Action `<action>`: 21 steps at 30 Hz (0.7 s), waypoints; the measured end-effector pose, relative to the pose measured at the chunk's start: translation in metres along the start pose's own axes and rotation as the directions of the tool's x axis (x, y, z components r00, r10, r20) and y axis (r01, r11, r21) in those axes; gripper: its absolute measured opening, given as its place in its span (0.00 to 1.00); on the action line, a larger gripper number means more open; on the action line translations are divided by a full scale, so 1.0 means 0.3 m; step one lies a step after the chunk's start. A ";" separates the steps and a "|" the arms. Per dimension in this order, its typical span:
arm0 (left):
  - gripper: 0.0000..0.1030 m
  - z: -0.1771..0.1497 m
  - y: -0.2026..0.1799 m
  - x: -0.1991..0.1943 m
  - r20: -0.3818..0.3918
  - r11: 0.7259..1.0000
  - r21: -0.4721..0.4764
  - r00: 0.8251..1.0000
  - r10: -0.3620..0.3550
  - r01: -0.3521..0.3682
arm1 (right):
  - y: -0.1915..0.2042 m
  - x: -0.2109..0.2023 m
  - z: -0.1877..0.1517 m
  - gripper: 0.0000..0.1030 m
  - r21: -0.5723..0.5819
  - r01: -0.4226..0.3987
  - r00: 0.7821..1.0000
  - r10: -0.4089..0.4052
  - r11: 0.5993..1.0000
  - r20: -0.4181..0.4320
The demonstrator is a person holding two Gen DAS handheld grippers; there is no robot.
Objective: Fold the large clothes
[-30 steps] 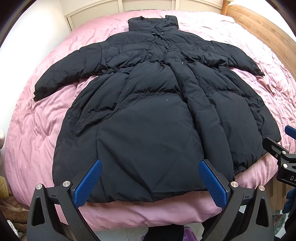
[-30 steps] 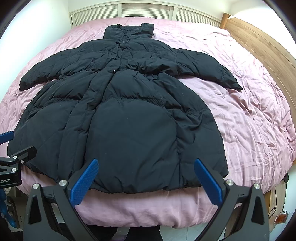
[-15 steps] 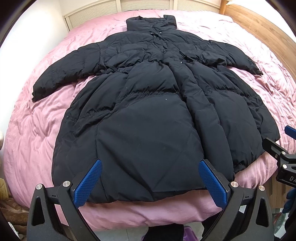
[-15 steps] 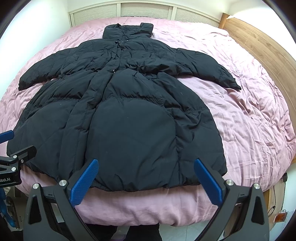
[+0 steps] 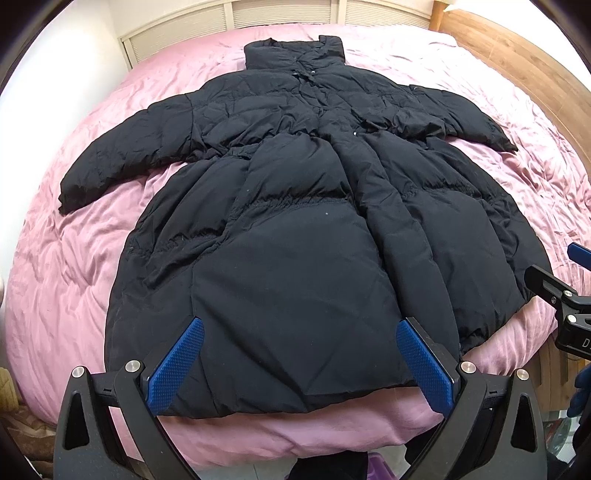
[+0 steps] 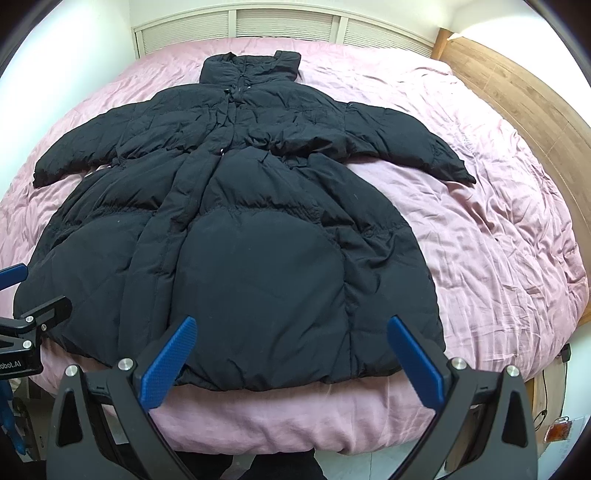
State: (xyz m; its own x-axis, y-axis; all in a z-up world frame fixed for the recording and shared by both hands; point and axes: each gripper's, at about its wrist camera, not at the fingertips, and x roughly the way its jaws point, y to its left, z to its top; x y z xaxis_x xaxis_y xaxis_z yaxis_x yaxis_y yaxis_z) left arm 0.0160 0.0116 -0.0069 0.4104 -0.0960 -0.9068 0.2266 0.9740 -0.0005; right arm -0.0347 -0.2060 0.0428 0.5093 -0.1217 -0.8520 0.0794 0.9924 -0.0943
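A long black puffer coat lies spread flat, front up, on a pink duvet, collar at the far end, hem at the near edge. Both sleeves stretch out sideways. My left gripper hovers open over the hem's left half, blue pads wide apart, nothing between them. Over the hem's right half my right gripper stands open the same way. Each gripper shows at the edge of the other's view: the right one and the left one.
The pink duvet covers a bed with a wooden side board along the right. White louvred panels stand behind the far end. Floor and small items show below the near edge of the bed.
Both views have crept slightly forward and up toward the coat; the hem sits a little lower in the frames. The coat has not moved and both grippers stay open.
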 end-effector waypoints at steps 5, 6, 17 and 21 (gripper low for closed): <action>0.99 0.051 -0.003 -0.002 -0.007 0.999 -0.010 0.999 -0.041 0.041 | -0.049 -0.012 0.022 1.00 0.032 0.008 1.000 -0.008 0.999 0.007; 0.99 0.062 -0.004 -0.005 -0.001 0.999 -0.013 0.999 -0.041 0.041 | -0.065 -0.010 0.031 1.00 0.042 0.009 1.000 -0.010 0.999 0.009; 0.99 0.266 -0.017 0.005 -0.006 0.998 -0.061 1.000 -0.014 0.014 | -0.336 0.114 0.219 1.00 0.200 -0.067 0.998 0.062 0.978 0.029; 0.99 0.351 -0.034 0.045 -0.034 0.991 -0.133 0.999 -0.027 0.022 | -0.495 0.225 0.293 1.00 0.273 -0.130 0.987 0.152 0.953 -0.059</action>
State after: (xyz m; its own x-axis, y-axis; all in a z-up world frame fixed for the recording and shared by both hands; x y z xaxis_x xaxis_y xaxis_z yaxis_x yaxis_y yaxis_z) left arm 0.1122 -0.0214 0.0253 0.3736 -0.1152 -0.9204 0.1163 0.9902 -0.0767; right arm 0.0632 -0.3634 0.0446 0.4638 0.0315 -0.8854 0.2431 0.9565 0.1614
